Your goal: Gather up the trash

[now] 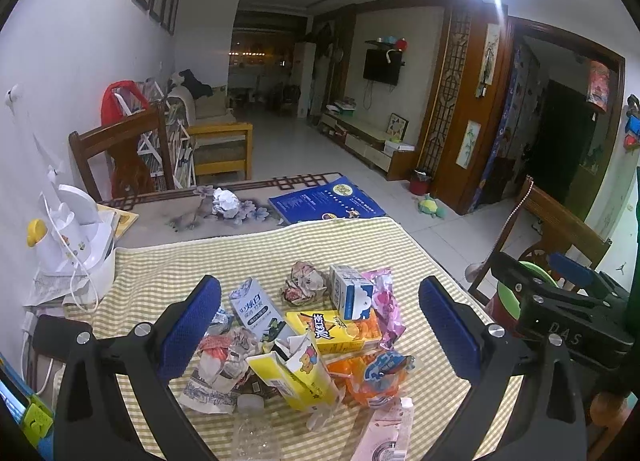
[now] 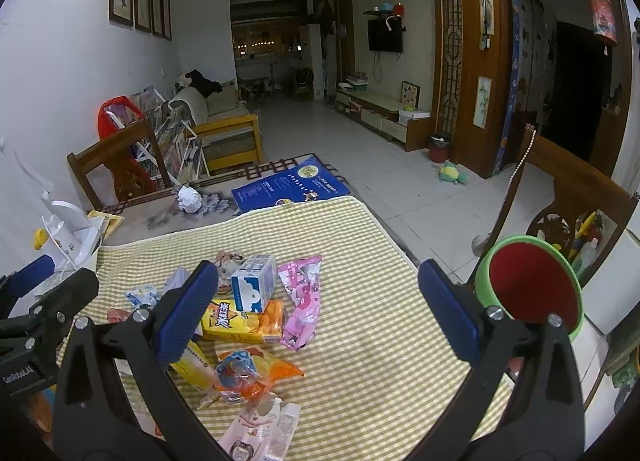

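Both grippers hover spread and empty: the trash pile (image 1: 312,333) lies directly between the left gripper (image 1: 320,325) fingers, nearer than to the right gripper (image 2: 318,313), whose bin (image 2: 532,285) sits just right.

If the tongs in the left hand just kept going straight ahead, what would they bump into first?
Most likely the trash pile: the left tongs, wide open, point at the yellow iced-tea carton lying on the checked cloth, with the small blue-and-white milk carton just behind it. Depth is hard to judge, so the nearer yellow bear box could come first.
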Available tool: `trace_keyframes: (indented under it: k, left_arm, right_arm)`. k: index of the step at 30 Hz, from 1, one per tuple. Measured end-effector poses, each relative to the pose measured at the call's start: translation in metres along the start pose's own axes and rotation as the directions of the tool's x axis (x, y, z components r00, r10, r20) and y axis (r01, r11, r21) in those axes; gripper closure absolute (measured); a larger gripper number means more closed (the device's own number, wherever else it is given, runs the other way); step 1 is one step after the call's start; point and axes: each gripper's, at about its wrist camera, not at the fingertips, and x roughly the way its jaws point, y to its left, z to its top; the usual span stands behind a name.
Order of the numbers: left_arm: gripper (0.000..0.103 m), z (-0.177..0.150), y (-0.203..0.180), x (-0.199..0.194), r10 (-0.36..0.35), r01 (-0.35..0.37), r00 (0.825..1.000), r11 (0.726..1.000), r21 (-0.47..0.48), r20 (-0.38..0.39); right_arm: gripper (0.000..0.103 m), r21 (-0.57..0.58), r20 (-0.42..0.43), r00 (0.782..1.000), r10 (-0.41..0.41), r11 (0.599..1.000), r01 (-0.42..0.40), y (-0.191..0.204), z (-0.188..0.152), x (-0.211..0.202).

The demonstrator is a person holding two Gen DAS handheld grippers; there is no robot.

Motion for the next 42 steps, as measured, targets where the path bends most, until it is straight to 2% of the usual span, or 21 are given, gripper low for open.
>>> trace_keyframes:
  k: [42]
  left_arm:
    - [0.008, -0.0004, 0.0013, 0.0041, -0.020, 0.019, 0.999, 1.000, -0.012, -0.027]
  right_arm:
    - [0.004, 0.025, -0.009, 1.000, -0.018, 1.000, 0.018, -0.0075, -0.0056, 0.0024]
